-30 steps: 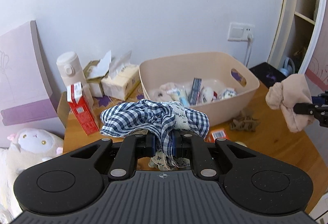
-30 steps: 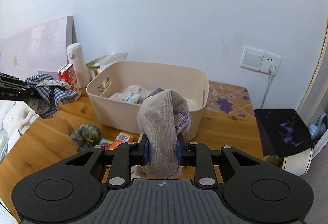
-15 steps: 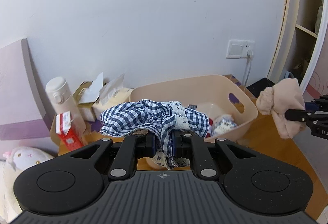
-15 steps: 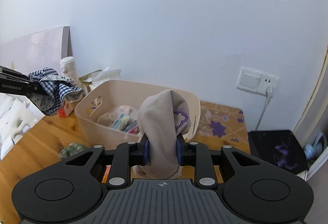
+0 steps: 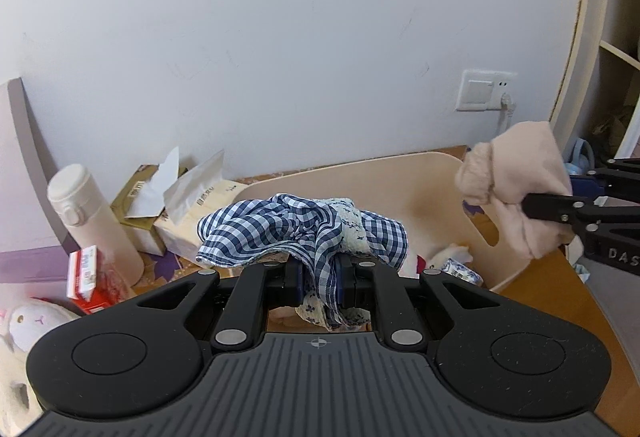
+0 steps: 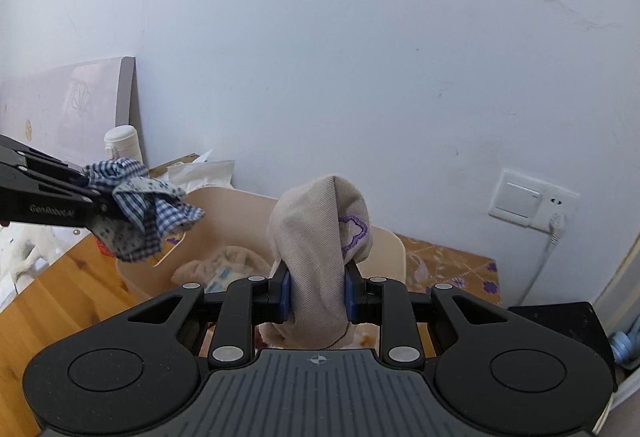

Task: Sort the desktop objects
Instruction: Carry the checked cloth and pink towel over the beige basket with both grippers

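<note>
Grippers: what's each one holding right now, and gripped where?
Left gripper: blue checked cloth, pinched at a bunched fold. Right gripper: beige sock, clamped across its folded middle.

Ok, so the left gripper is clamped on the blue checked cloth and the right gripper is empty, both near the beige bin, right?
Not quite. The right gripper is not empty: the right wrist view shows it shut on a beige sock. The left gripper does clamp the blue checked cloth, near the beige bin.

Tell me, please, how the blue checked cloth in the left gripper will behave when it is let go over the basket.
The checked cloth bunches and droops around the left gripper, so it is probably floppy and light. It would likely drop limp into the basket, not roll.
</note>
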A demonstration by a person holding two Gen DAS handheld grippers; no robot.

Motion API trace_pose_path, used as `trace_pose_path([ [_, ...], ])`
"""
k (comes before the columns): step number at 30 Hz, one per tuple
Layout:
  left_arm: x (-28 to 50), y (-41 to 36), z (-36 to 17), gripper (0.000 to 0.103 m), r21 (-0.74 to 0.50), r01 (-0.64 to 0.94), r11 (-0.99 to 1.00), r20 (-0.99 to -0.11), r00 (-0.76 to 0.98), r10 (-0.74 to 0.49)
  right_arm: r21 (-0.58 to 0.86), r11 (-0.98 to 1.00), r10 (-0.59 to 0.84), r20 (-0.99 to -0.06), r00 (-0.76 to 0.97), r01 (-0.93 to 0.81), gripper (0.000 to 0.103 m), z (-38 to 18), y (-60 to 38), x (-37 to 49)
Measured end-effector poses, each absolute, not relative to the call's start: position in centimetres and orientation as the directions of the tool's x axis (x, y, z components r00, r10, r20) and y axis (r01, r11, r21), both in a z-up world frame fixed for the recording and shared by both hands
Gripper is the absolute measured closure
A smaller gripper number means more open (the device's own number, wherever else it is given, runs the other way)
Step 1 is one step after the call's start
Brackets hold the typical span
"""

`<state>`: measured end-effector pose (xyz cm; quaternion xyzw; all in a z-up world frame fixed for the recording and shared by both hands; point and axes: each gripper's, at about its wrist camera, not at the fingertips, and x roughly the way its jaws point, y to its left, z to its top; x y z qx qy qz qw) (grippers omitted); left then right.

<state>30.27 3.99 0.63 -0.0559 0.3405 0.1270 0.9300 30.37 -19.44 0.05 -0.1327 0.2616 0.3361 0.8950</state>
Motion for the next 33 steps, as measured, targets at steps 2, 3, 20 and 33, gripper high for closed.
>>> trace_pose_path([
  [2,31.2,4.1,-0.1,0.090,-0.011,-0.272,0.962,-0.657,0.727,0.198,-0.061,0.739,0.526,-0.569,0.632,-0.671,0.079,-0.5,-18.7,31.2],
  [3,31.7,4.2,-0.5,0.090,-0.009,-0.272,0.962,-0.665,0.720,0.197,-0.057,0.741,0.525,-0.573,0.629,-0.669,0.080,-0.8,-18.3,31.6],
  [20,36.3,5.3,-7.3,0.090,0.011,-0.286,0.958,-0.781,0.595,0.187,-0.028,0.716,0.493,-0.687,0.534,-0.697,0.079,-6.0,-14.7,35.4],
  [33,35.6,4.6,-8.1,0.062,0.023,-0.251,0.968,-0.798,0.578,0.168,-0.015,0.689,0.480,-0.740,0.472,-0.724,0.055,-7.9,-14.2,34.8],
])
